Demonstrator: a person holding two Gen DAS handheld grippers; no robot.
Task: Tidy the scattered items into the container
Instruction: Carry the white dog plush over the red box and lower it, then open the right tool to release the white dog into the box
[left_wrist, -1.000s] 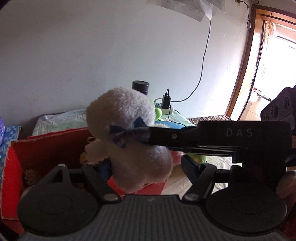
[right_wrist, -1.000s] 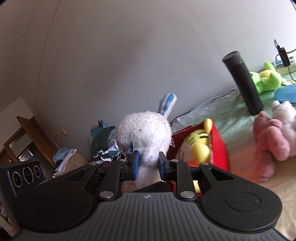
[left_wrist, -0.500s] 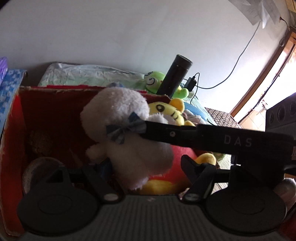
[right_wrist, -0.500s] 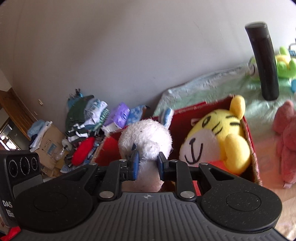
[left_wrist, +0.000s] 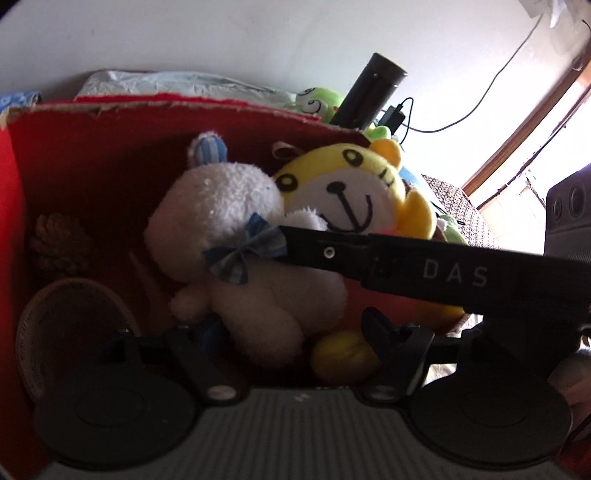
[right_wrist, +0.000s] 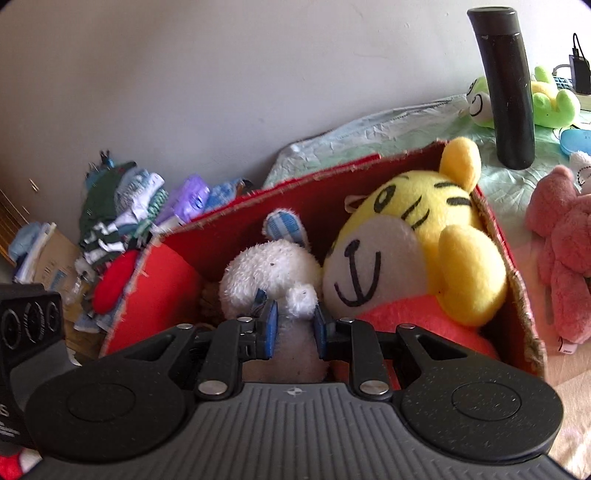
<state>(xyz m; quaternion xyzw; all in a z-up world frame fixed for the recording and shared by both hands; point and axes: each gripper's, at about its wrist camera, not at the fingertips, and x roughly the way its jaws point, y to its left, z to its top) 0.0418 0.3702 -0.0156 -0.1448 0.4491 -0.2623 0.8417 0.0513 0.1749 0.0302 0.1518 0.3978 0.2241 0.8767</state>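
Observation:
A white plush rabbit (right_wrist: 273, 273) with a blue bow hangs inside the red cardboard box (right_wrist: 236, 218), beside a yellow tiger plush (right_wrist: 424, 251). My right gripper (right_wrist: 293, 328) is shut on the rabbit's body, blue pads pressing both sides. In the left wrist view the rabbit (left_wrist: 229, 221) and the tiger (left_wrist: 347, 192) sit in the box (left_wrist: 110, 147), with the right gripper's arm crossing from the right. My left gripper (left_wrist: 284, 332) is open, fingers spread either side of the rabbit's lower body.
A pine cone (left_wrist: 61, 240) and a round woven piece (left_wrist: 70, 325) lie in the box. A black flask (right_wrist: 506, 85), a green plush (right_wrist: 550, 99) and a pink plush (right_wrist: 569, 254) lie on the bed outside. Clothes (right_wrist: 122, 210) are piled at left.
The right gripper has lowered the rabbit from above the box down into it, next to the tiger. The left gripper followed down toward the box, still open.

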